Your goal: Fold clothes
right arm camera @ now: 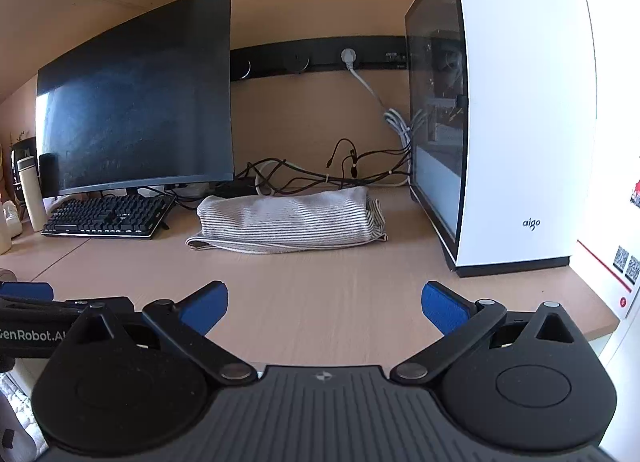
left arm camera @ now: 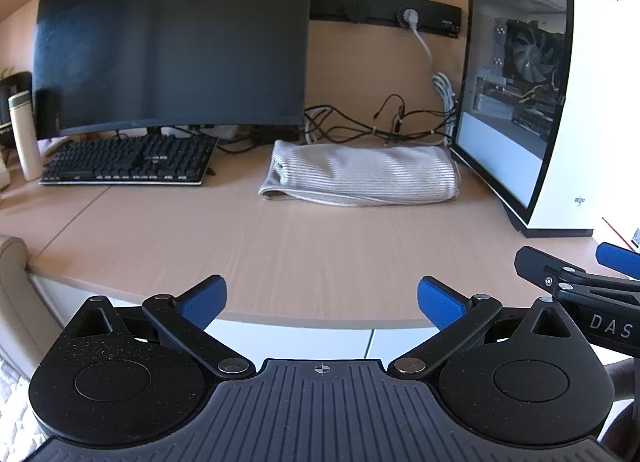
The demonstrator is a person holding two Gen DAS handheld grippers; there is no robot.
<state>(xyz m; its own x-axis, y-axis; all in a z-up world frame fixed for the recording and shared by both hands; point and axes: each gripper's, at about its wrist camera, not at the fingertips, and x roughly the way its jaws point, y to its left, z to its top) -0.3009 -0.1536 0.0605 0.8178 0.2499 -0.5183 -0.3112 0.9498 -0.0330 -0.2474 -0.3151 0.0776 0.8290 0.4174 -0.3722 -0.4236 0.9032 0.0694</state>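
Observation:
A grey-and-white striped garment (left arm camera: pixel 360 177) lies folded into a compact bundle at the back of the wooden desk (left arm camera: pixel 280 246), between the keyboard and the computer case. The right wrist view has the same garment (right arm camera: pixel 288 219) ahead and left of centre. My left gripper (left arm camera: pixel 322 300) hovers over the desk's near edge, well short of the garment, open, nothing between its blue pads (left arm camera: pixel 204 302). My right gripper (right arm camera: pixel 324 304) is also open and empty above the desk front. The right gripper (left arm camera: pixel 576 268) shows at the right edge of the left wrist view.
A dark curved monitor (left arm camera: pixel 172 41) and black keyboard (left arm camera: pixel 128 159) fill the left rear of the desk. A white computer case (left arm camera: pixel 560 101) with a glass side stands at the right. Loose cables (left arm camera: pixel 380 125) run behind the garment. A white bottle (left arm camera: pixel 26 133) stands far left.

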